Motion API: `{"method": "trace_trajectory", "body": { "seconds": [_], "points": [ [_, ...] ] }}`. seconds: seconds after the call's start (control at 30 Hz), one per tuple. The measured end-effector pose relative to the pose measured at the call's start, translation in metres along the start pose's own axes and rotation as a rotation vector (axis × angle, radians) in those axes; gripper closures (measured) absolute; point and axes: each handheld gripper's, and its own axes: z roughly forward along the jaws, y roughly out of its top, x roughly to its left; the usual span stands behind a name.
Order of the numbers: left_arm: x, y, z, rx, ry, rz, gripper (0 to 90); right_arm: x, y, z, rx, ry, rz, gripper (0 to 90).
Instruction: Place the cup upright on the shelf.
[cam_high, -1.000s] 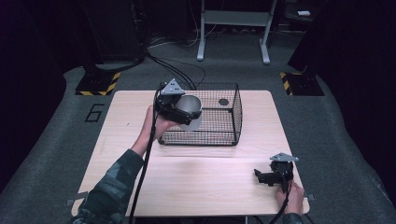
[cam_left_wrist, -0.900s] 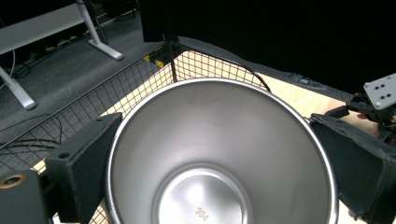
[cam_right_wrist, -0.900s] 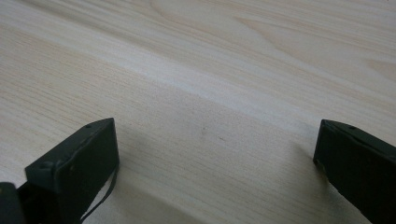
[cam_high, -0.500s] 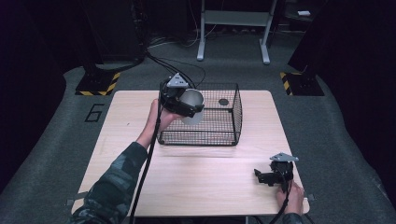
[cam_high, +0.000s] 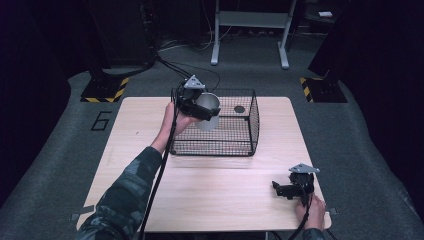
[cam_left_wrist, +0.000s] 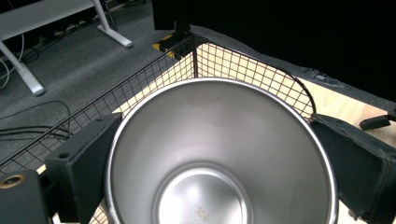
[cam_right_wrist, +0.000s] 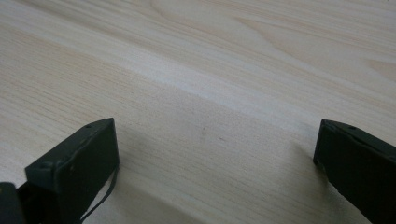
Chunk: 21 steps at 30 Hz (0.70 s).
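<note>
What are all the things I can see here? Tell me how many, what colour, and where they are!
Metal cup: one, shiny silver, held between the left gripper's jaws above the basket's left end, tipped on its side.
Wire basket: one, black, on the far middle of the table.
Small round thing: one, dark, inside the basket near its far right; too small to identify.
Table: one, light wood, in the middle of the floor.
Floor number 6: one, dark, left of the table.
Striped bases: two, yellow and black, on the floor behind the table's far corners.
Left gripper: one, black, shut on the cup.
Right gripper: one, black, open, low at the table's near right.
</note>
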Motion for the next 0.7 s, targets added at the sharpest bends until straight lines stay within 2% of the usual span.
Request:
{"method": "trace_trajectory", "body": {
  "seconds": [0.7],
  "points": [
    [0.016, -0.006, 0.038, 0.061, 0.031, -0.044, 6.4, 0.000, 0.000, 0.000, -0.007, 0.001, 0.000, 0.0]
  ]
}}
